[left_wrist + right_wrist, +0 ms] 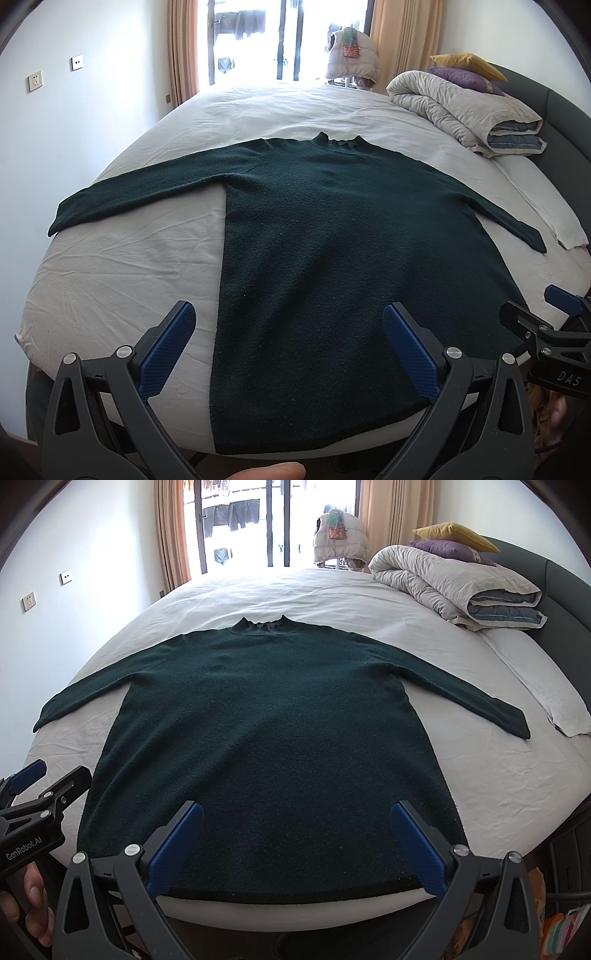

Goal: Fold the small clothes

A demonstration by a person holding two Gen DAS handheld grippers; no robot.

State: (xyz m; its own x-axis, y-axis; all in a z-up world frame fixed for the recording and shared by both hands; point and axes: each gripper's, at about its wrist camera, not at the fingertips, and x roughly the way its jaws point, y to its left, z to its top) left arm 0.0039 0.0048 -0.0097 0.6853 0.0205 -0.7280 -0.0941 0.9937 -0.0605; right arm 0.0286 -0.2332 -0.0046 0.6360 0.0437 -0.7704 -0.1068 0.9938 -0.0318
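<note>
A dark green long-sleeved sweater (pixel 325 258) lies flat on the white bed sheet, collar toward the window, both sleeves spread out to the sides. It also shows in the right wrist view (pixel 273 738). My left gripper (pixel 290 317) is open and empty, held above the sweater's hem near its left side. My right gripper (pixel 297 816) is open and empty, held above the middle of the hem. The right gripper shows at the right edge of the left wrist view (pixel 554 325), and the left gripper at the left edge of the right wrist view (pixel 40 794).
A folded grey duvet (pixel 469 107) with purple and yellow pillows (pixel 465 70) lies at the bed's far right by the dark headboard (pixel 554 110). A folded white cloth (pixel 554 698) lies at the right edge. A jacket on a stand (pixel 340 539) is by the window.
</note>
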